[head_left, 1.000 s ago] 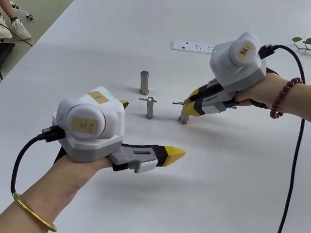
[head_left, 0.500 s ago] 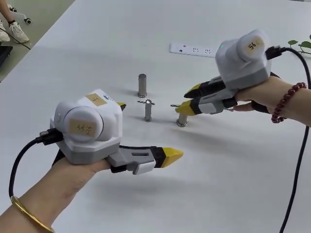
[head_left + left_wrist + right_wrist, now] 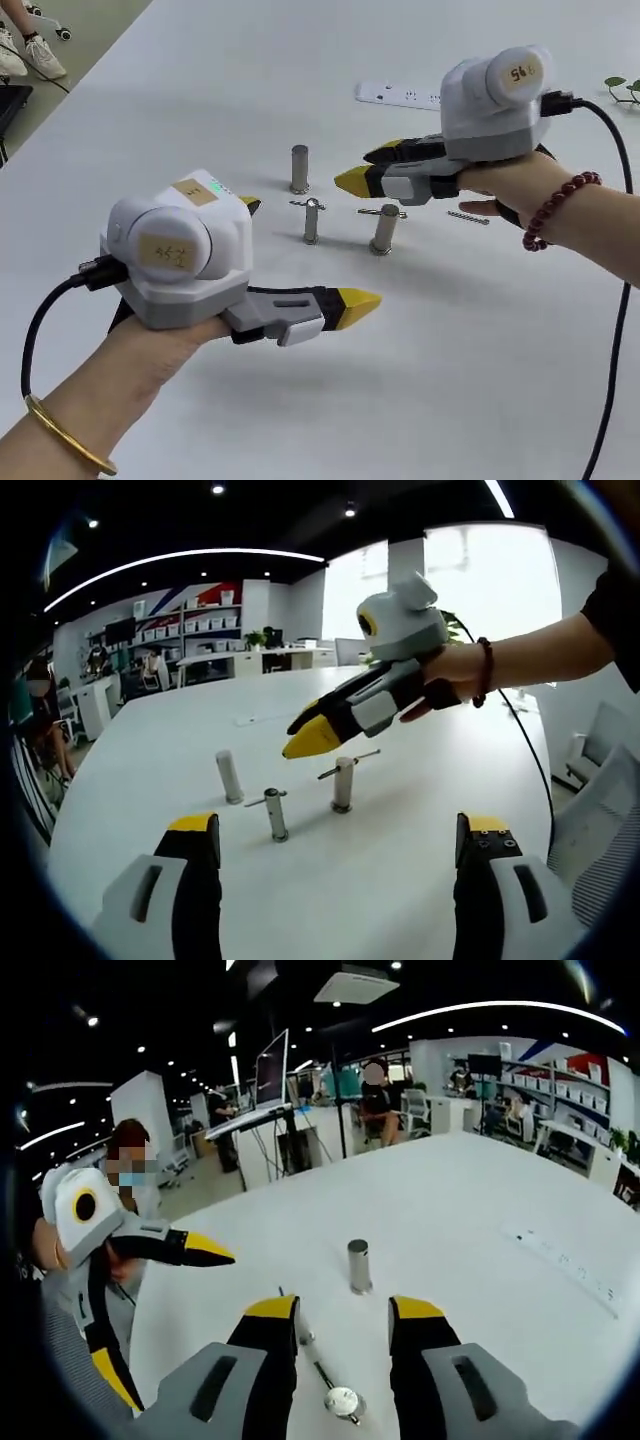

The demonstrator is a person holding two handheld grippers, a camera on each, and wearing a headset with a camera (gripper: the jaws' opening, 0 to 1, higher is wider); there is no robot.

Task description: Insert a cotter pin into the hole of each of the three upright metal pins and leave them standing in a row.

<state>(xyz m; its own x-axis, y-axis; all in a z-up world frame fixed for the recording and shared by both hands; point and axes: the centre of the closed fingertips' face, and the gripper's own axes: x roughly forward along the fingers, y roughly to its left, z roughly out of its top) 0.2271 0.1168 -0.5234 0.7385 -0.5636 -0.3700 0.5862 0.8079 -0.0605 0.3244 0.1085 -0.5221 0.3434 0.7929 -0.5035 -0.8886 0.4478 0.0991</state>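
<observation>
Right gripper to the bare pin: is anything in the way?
Nothing visible. In the right gripper view the bare pin stands straight ahead of the right gripper, whose jaws are open. A fitted pin sits nearer, below the jaws, and looks low enough to pass over.

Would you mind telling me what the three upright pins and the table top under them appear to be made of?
The three upright pins look like bare metal, probably steel: grey, with a dull sheen and bright streaks down their sides. The table top looks like smooth white laminate or painted board: matte, soft shadows, no grain; which, I cannot tell.
</observation>
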